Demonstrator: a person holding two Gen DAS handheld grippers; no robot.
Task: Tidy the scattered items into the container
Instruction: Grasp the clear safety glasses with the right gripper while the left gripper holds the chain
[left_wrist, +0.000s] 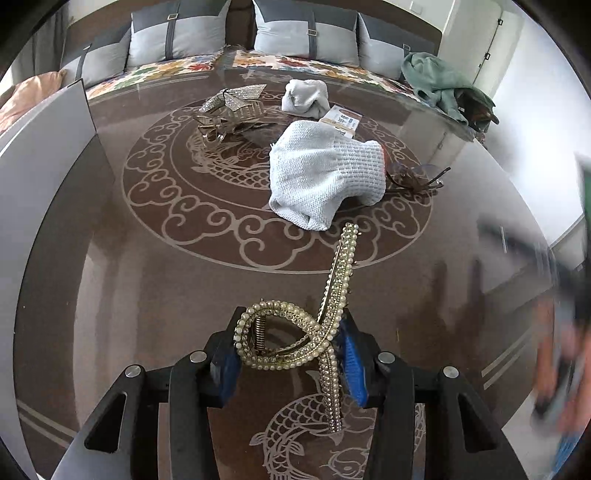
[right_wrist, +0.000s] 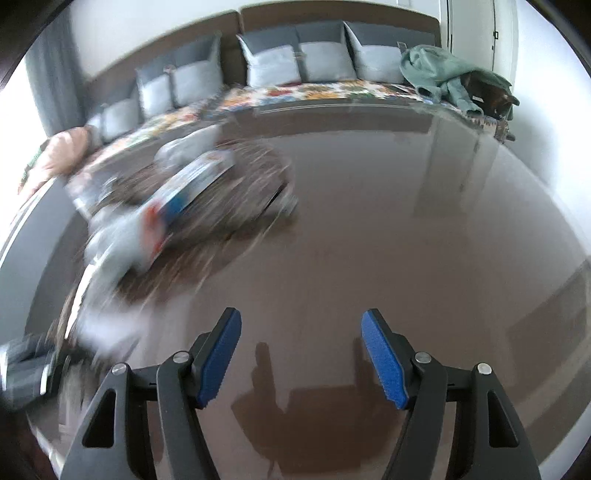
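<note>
Gripping the pearl hair clip (left_wrist: 295, 339), long axis pointing away, right fingers (right_wrist: 384, 362) wide.

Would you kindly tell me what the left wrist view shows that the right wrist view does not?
Only the left wrist view shows the left gripper shut on a pearl hair clip, plus a silver hair clip and glasses beside a white knitted cloth. Only the right wrist view shows the right gripper open and empty. Both share the brown table and green garment.
</note>
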